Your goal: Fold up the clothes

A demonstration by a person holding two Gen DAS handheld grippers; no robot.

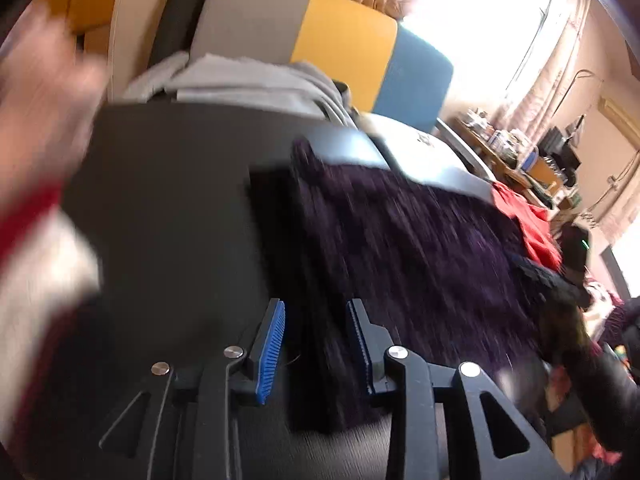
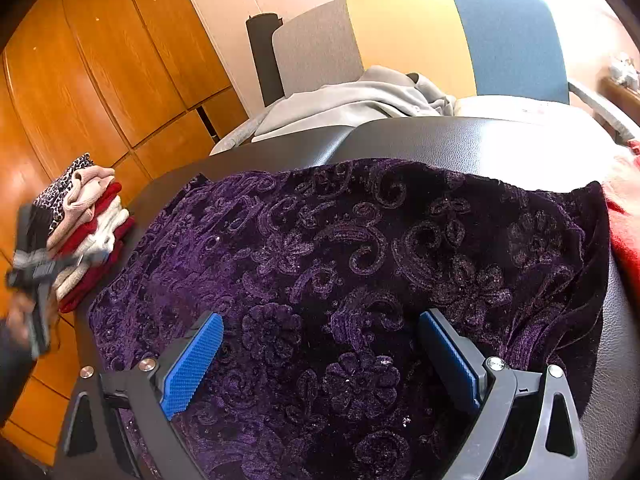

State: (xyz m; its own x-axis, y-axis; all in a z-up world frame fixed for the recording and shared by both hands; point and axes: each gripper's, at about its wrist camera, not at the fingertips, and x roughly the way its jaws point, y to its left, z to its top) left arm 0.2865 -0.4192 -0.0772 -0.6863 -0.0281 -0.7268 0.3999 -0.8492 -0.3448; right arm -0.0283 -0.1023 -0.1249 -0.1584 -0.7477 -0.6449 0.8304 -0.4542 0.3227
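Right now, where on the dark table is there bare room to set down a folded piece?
Bare strip of table between the purple garment and grey clothes; more bare table left of the garment. Crowded: folded stack at left edge, red cloth at right.

A dark purple velvet garment (image 2: 340, 248) with a raised pattern of flowers and swirls lies spread flat across a black leather-like surface (image 2: 460, 136). It covers most of that surface from left to right; its far edge runs roughly straight, and its right edge hangs in soft folds. In the left wrist view the purple garment (image 1: 420, 248) shows blurred, with a folded edge at its left. At the left of the surface stands a stack of folded clothes (image 2: 88, 236): red, cream and pale pink knits, with a black-and-white patterned piece on top. A red garment (image 2: 626, 240) lies just beside the purple one on the right.
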